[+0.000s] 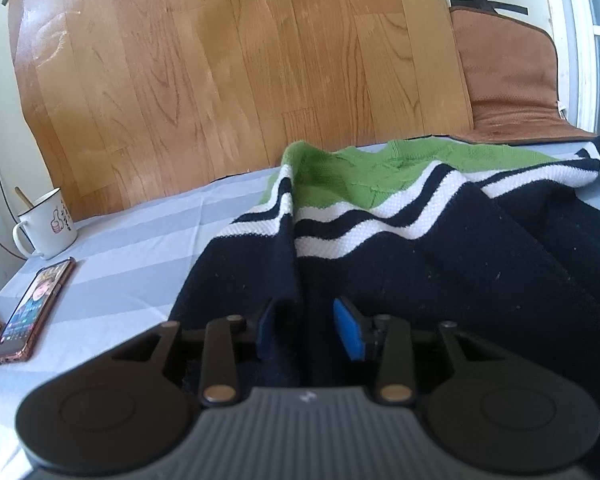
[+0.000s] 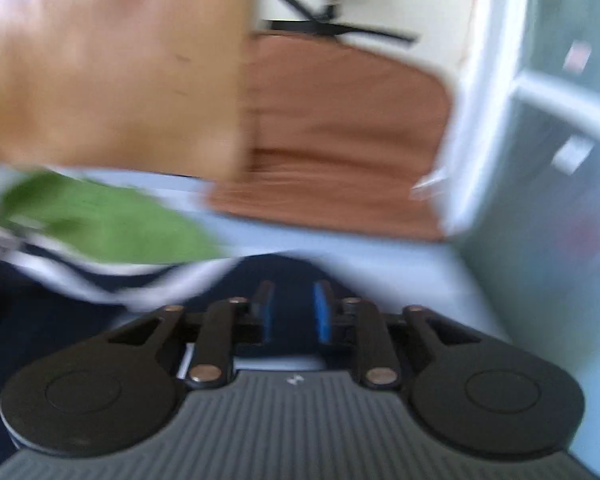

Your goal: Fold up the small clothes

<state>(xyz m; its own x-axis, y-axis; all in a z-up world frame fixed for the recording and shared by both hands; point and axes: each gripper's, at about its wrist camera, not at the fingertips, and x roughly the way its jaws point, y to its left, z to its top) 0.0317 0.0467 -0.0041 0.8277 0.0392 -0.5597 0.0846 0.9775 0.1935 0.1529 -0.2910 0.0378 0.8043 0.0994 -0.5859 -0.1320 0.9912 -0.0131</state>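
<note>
A small knitted sweater point(image 1: 420, 264), navy with white stripes and a green top part point(image 1: 380, 172), lies rumpled on the pale blue striped sheet point(image 1: 140, 248). My left gripper point(image 1: 308, 330) sits low over its navy part. A raised fold of navy cloth point(image 1: 290, 280) runs between the blue pads point(image 1: 350, 330), which stand apart and do not pinch it. The right wrist view is blurred by motion. There my right gripper point(image 2: 294, 312) hovers over the sweater's navy edge point(image 2: 284, 272), jaws apart with nothing gripped, and the green part point(image 2: 112, 224) lies to its left.
A white mug point(image 1: 46, 226) with a spoon and a phone point(image 1: 34, 310) lie at the sheet's left edge. A wood-grain board point(image 1: 240, 72) leans behind the bed, a brown mat point(image 1: 508, 80) beside it. A window frame point(image 2: 480, 100) stands at the right.
</note>
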